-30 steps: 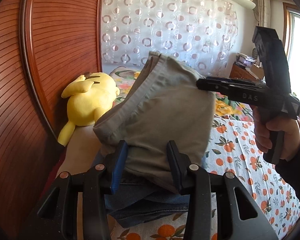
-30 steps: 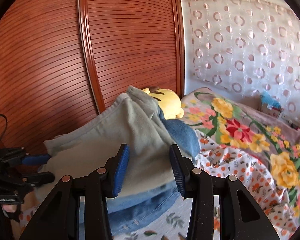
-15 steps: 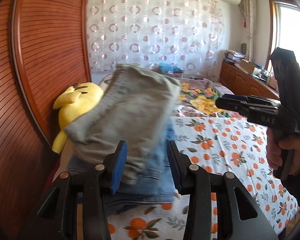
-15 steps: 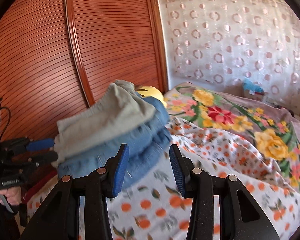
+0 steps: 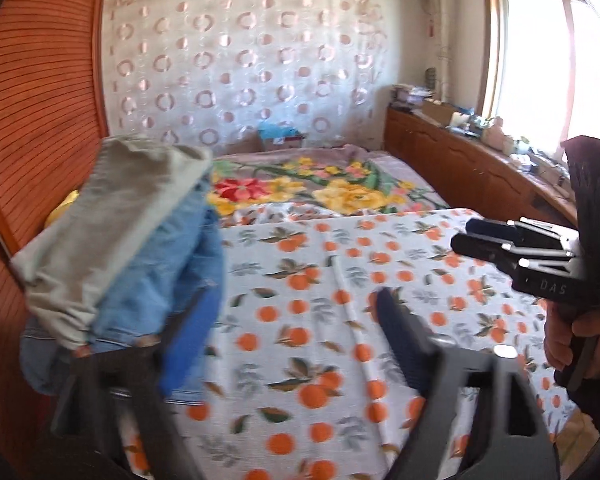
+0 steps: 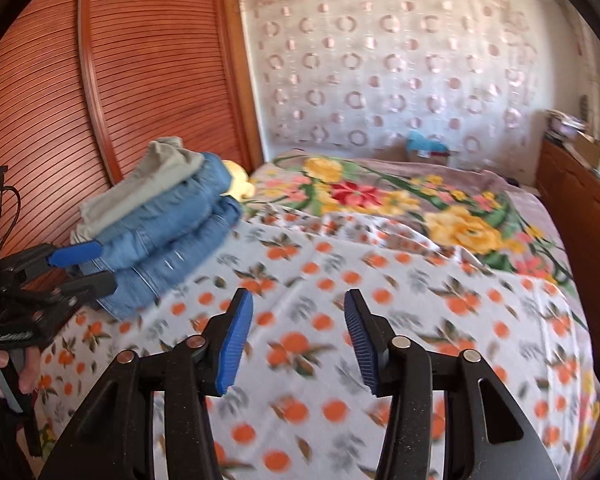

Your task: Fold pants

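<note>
Only the right view shows the plush [image 6: 238, 184]; both tools [image 6: 298, 340] [image 5: 288, 344] just spread, empty.

- A bed sheet [image 6: 400, 288] with an orange fruit print covers the near part of the bed.
- A floral blanket [image 6: 452, 208] lies behind it.
- A yellow plush toy [image 6: 240, 184] sits by the wooden sliding door [image 6: 148, 80].
- A curtain with circles [image 5: 252, 76] hangs behind.
- A low wooden cabinet [image 5: 468, 168] stands under the window [image 5: 540, 60].

Matt grey cloth pants [image 6: 156, 184], blue denim jeans [image 6: 172, 236], ribbed glossy wooden wardrobe [image 6: 100, 80]
</note>
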Demonstrator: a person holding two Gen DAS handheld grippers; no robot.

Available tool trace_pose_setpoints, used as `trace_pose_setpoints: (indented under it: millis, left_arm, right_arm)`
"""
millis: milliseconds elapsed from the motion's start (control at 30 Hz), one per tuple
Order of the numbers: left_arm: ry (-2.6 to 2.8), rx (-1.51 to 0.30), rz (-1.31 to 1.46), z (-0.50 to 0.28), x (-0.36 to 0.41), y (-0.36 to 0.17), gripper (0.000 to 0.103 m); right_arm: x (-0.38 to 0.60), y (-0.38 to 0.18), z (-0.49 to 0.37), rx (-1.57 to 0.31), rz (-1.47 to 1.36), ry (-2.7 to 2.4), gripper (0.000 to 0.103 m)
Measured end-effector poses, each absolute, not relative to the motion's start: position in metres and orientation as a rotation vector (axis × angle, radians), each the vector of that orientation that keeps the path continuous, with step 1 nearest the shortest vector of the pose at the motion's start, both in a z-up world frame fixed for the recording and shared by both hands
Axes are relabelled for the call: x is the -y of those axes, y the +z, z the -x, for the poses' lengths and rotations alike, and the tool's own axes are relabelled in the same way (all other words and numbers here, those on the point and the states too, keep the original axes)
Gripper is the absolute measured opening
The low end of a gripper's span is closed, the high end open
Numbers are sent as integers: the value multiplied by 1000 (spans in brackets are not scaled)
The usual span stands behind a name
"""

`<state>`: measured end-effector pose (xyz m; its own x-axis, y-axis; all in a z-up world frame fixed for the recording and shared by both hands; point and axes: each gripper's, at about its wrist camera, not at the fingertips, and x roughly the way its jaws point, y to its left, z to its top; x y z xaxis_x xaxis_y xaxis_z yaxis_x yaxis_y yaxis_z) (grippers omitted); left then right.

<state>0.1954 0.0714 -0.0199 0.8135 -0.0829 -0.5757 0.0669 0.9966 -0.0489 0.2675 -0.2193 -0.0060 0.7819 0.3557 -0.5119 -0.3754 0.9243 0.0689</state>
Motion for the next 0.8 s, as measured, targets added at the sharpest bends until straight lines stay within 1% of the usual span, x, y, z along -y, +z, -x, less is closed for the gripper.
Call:
trace_pose_setpoints:
  millis: [267,400,533,600,800]
  left_arm:
    - [-157,-588,11,-183,-30,-14,88]
    - [-158,-557,-20,-171,-15,-8,88]
    - [-162,-549,-20,-160,-3,-3,88]
    - [-154,-549,-24,-155,1,-1,88]
    - [-150,-517,-18,-133,10,12,88]
  right_arm:
    - [239,-3,-221,-553,22,303,60]
    - [243,1,-197,-543,11,263,71]
    - [243,5,-175,-532,3,237,74]
    - [243,7,-165,-527,-1,227,79]
    - [251,16,-128,-483,-16,204,81]
